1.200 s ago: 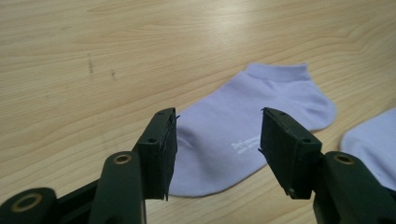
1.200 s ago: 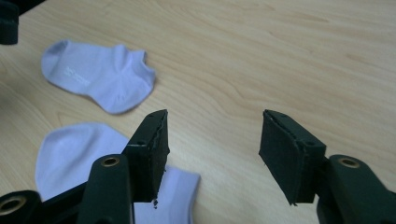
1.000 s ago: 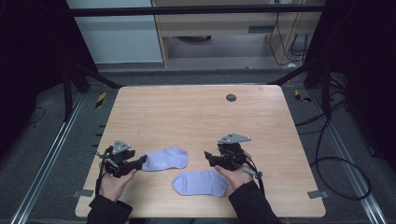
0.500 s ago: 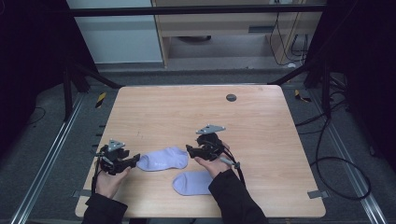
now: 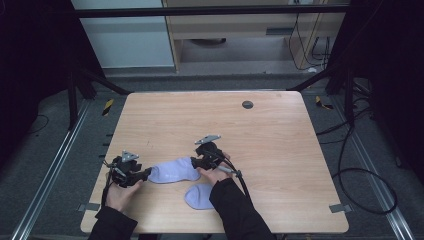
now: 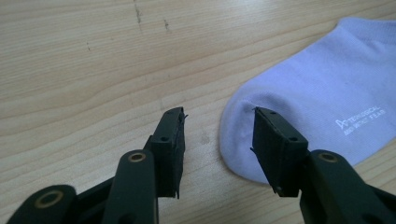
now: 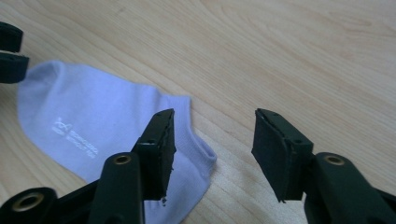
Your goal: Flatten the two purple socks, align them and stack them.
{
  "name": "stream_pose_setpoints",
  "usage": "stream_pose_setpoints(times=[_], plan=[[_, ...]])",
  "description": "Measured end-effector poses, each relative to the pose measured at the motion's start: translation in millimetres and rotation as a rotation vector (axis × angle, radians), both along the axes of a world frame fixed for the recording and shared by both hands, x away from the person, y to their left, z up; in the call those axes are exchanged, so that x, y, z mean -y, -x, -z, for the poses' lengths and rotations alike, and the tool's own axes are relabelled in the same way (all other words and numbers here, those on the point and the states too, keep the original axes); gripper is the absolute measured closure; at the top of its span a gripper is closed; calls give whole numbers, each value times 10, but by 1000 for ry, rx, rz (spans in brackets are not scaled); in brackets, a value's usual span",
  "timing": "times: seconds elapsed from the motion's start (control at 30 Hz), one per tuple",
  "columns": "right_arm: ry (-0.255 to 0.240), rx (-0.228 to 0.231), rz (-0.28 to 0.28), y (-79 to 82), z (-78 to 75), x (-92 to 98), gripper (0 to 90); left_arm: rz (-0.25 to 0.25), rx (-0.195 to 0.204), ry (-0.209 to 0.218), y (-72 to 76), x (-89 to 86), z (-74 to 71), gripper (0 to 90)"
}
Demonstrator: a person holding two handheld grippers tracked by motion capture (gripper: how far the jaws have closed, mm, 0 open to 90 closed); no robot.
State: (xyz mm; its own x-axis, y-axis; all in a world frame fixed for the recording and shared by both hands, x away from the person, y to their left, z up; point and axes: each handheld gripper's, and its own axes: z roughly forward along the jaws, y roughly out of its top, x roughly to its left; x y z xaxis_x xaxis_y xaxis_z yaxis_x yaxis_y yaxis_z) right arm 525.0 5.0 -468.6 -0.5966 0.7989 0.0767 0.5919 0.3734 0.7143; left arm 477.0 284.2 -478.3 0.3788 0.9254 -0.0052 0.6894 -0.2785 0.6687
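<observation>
Two lavender socks lie flat near the table's front edge. The upper sock point(image 5: 172, 171) stretches between the two grippers. My left gripper point(image 5: 146, 174) is open at its toe end; in the left gripper view the sock point(image 6: 317, 102) touches the right jaw of the gripper point(image 6: 217, 126). My right gripper point(image 5: 196, 162) is open at the cuff end; in the right gripper view the sock point(image 7: 93, 126) lies under the left jaw of the gripper point(image 7: 212, 135). The lower sock point(image 5: 198, 196) is partly hidden by the right forearm.
The wooden table point(image 5: 225, 125) has a small dark round hole point(image 5: 247, 104) near its far edge. The left gripper's jaws point(image 7: 9, 51) show at the top left of the right gripper view. Black cables trail from both grippers.
My right gripper has moved left and away from the lower sock to the cuff end of the upper sock. The left gripper has stayed at the toe end.
</observation>
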Motion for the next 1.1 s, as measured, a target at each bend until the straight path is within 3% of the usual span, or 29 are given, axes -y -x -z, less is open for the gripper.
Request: stream_pose_setpoints(times=[0.23,0.43,0.67,0.83,1.1], plan=[[54,-22,-14,-37,154,-78,557,23,-25,-18,-9,30,56,585],[60,-39,-17,-34,242,-90,616,32,-44,-10,-15,40,88,656],[47,-50,-17,7,240,-92,803,42,-60,0,-5,90,80,810],[34,-53,-18,39,201,-91,862,39,-59,13,4,94,53,866],[-32,-16,-42,149,-64,49,869,66,-2,90,101,121,-155,869]])
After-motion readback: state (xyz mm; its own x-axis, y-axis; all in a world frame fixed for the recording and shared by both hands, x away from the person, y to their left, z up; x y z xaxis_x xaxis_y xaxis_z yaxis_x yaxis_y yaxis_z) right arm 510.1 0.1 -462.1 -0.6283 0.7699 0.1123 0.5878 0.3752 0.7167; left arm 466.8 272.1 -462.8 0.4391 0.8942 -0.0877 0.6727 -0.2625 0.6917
